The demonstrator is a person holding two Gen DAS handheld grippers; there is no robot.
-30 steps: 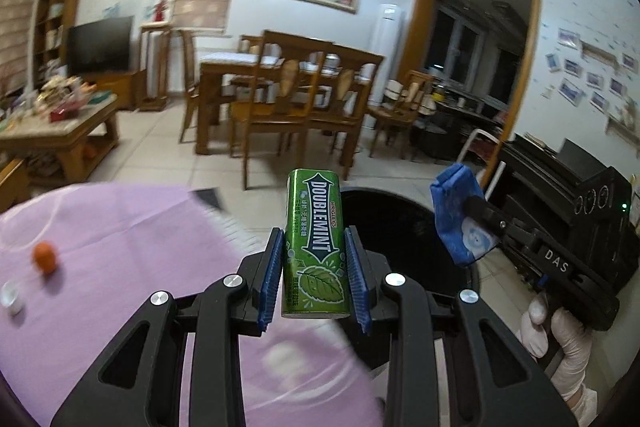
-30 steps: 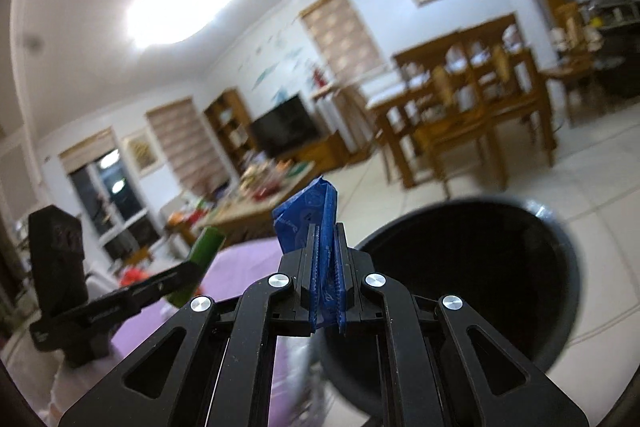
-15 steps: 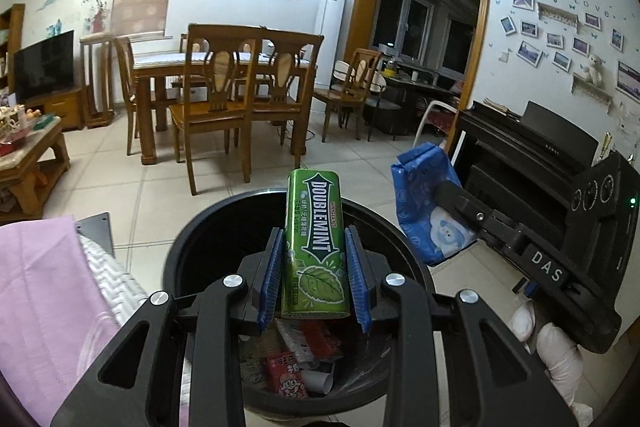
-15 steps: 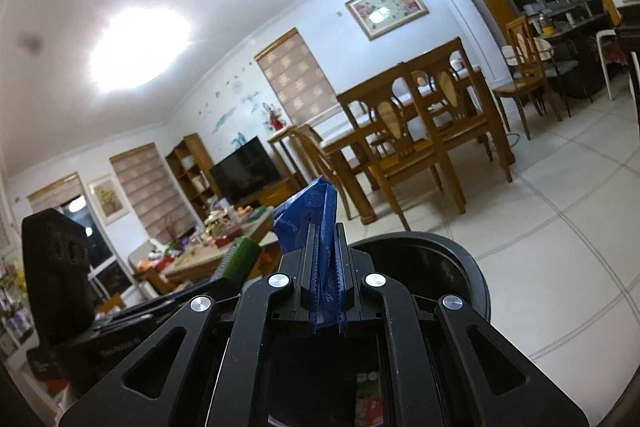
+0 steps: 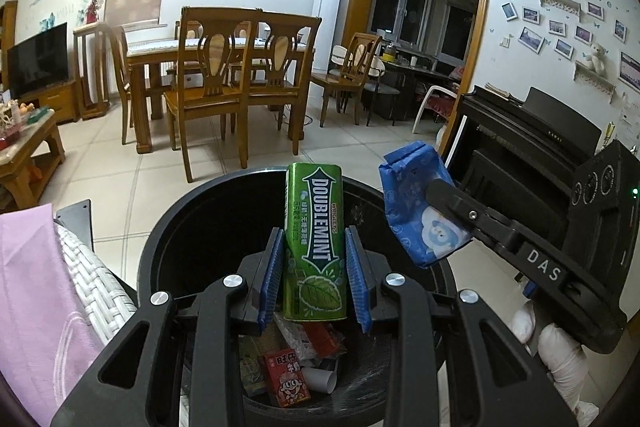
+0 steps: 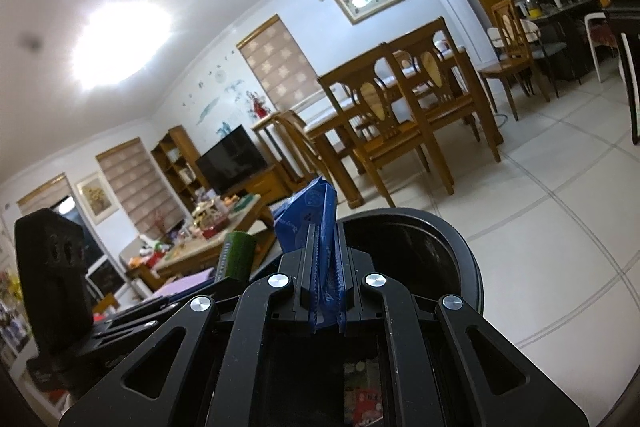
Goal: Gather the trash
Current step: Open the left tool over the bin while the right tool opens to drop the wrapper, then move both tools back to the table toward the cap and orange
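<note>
Trash hangs over the black bin (image 5: pixel 168 243) for dropping: left jaws loosening around the gum tin (image 5: pixel 314 243), right jaws pinching the blue packet (image 6: pixel 320 223).

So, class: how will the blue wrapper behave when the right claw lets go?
The blue wrapper looks thin and creased, so probably floppy and light. It may flutter rather than drop straight. Held over the black bin's rim, it might land outside.
</note>
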